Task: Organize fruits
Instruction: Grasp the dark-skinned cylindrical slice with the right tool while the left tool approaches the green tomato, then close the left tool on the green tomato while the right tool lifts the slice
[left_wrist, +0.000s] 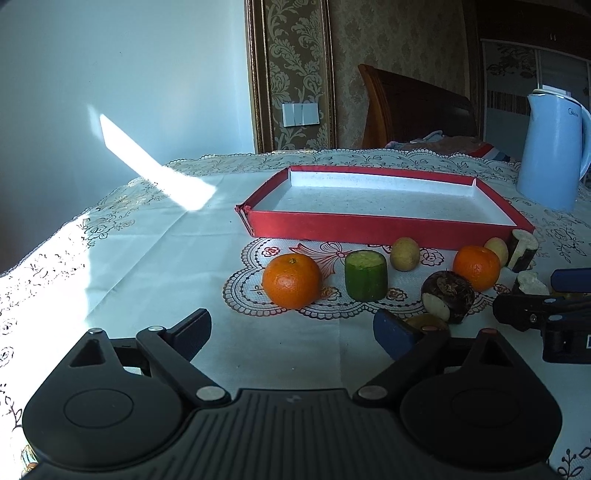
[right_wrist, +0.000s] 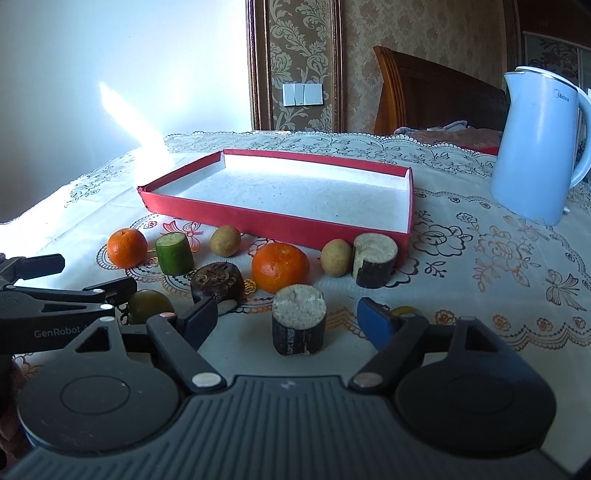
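I count two oranges on the tablecloth (right_wrist: 480, 229): one at the left of the right wrist view (right_wrist: 127, 247), one near its middle (right_wrist: 280, 266). Both are bright, round and whole, with a small stem dimple on top. There are two small tan round fruits, one between the oranges (right_wrist: 225, 240) and one right of the middle orange (right_wrist: 336, 257); their skin is dull and speckled. One green cucumber chunk (right_wrist: 174, 254) stands upright just right of the left orange, its cut top pale. Two dark-skinned stubs with pale grainy cut tops stand upright: one in the lower middle (right_wrist: 299, 320), one touching the tray's near right corner (right_wrist: 374, 259), with a notch in its top. One dark brown rough lump (right_wrist: 218, 283) sits in front of the middle orange. One dull green-brown round fruit (right_wrist: 149, 305) lies at lower left, partly hidden behind my tools. A yellowish thing peeks out behind the blue fingertip; I cannot tell what it is.

One red tray (right_wrist: 221, 216) with a white floor lies above the row of fruit. One pale blue kettle (right_wrist: 537, 147) stands at the upper right.

My right gripper (right_wrist: 287, 317) is spread wide, holding nothing, the near stub just beyond its fingertips. My left gripper (left_wrist: 291, 328) is also spread wide and holds nothing, in the lower part of its own view, below the left orange (left_wrist: 291, 281).
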